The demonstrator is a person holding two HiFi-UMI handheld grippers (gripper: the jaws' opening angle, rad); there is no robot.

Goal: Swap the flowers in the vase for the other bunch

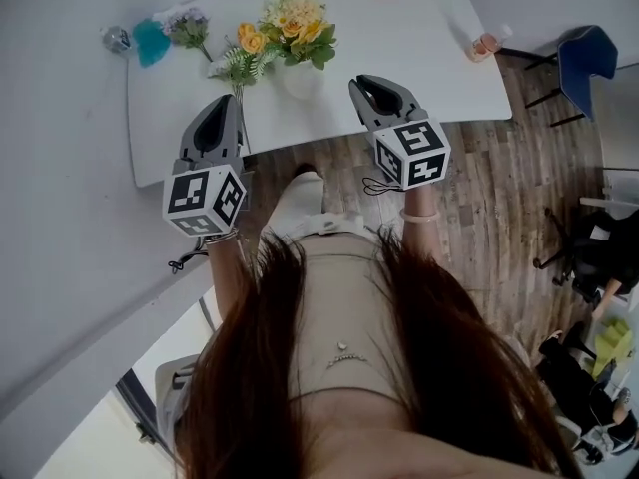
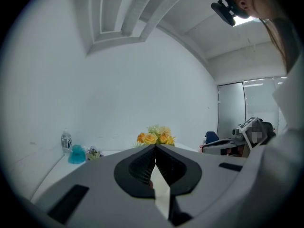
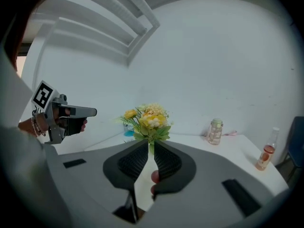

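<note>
My left gripper [image 1: 228, 101] closed and empty, my right gripper [image 1: 361, 82] barely parted on nothing, facing the yellow bunch [image 1: 298, 23] in its vase [image 1: 300, 80], the orange bunch [image 1: 250, 46] beside it on the tabletop [image 1: 419, 48].

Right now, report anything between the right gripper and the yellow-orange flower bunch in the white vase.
Nothing visible: only bare white tabletop separates the right gripper from that yellow-orange flower bunch in its white vase.

A yellow bunch [image 1: 298, 23] is held upright in a white vase [image 1: 300, 80]; an orange bunch [image 1: 250, 46] is seen just beside it on the table [image 1: 419, 58].
</note>
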